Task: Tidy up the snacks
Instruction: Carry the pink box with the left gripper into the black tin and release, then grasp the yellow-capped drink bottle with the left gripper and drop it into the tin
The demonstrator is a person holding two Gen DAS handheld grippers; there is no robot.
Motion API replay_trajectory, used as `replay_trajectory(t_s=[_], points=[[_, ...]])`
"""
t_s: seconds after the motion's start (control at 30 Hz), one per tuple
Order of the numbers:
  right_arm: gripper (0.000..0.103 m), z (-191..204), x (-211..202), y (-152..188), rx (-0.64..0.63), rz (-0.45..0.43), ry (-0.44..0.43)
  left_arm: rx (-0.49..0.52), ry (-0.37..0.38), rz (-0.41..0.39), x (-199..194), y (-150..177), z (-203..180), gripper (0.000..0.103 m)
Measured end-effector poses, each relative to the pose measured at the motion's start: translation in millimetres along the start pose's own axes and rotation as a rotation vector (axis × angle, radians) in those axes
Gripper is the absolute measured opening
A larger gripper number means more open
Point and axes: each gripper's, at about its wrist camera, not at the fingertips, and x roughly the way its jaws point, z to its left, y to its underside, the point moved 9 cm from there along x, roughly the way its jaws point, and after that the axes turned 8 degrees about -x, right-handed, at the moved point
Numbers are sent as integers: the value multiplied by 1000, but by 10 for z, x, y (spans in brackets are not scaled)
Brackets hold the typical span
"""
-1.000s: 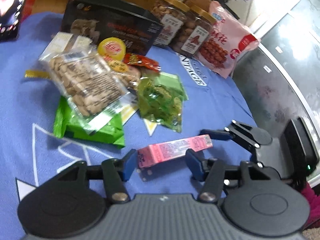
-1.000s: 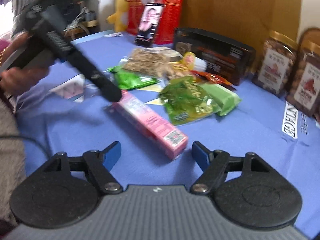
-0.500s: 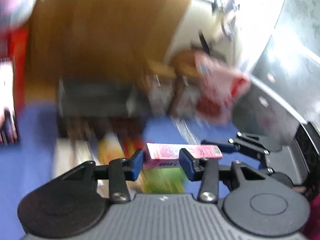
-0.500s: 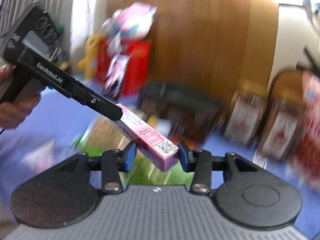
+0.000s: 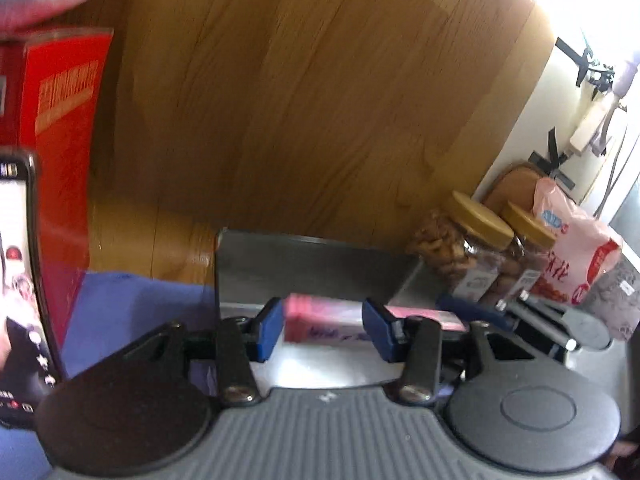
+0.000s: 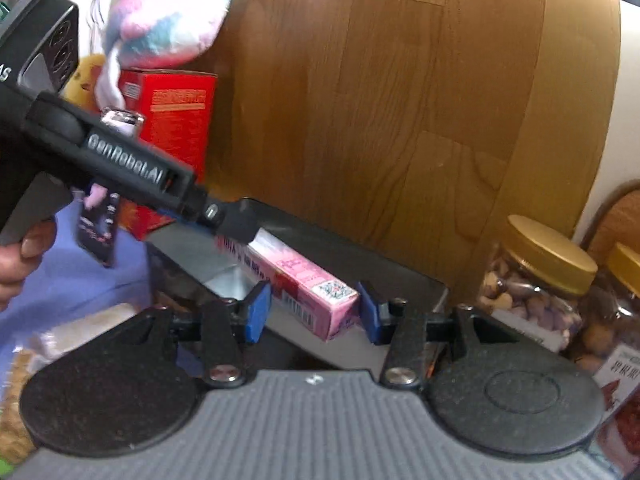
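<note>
A long pink snack box (image 5: 320, 318) is held level in the air by both grippers, one at each end. My left gripper (image 5: 322, 330) is shut on its left end. My right gripper (image 6: 314, 310) is shut on the other end (image 6: 308, 280), the one with the QR code. The box hangs just above the dark flat box (image 5: 312, 270), which also shows in the right wrist view (image 6: 360, 256). The left gripper's body (image 6: 120, 160) reaches in from the left in the right wrist view.
Two nut jars with gold lids (image 5: 476, 248) and a pink peanut bag (image 5: 576, 248) stand to the right. A red box (image 6: 176, 120), a phone (image 5: 20, 280) and a plush toy (image 6: 168, 20) are at the left. A wooden panel (image 5: 300, 100) rises behind the blue tablecloth (image 5: 132, 308).
Both grippers closed on the pink box where it lay on the cloth, then lifted it up and carried it back over the dark flat box.
</note>
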Motion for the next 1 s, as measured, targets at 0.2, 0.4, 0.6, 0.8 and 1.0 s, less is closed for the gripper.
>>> replay_trajectory(t_s=[0.2,0.4,0.6,0.8,1.0], points=[[52,-32,-535,144,198,-54,-116,27,76,-32,-442,201,-118,48],[43,509,-382,627,176,148,-187,110,62,124,-224,675,-375,61],[33,487,-137,651,326,184,-224,127,-9,214,125,994,-338,59],[27,475,-526,607,364,107,-226,89,29,190,-107,1021,-420,46],[27,412,-782,210,254,-63,-104,183,65,24,-405,721,-747,46]])
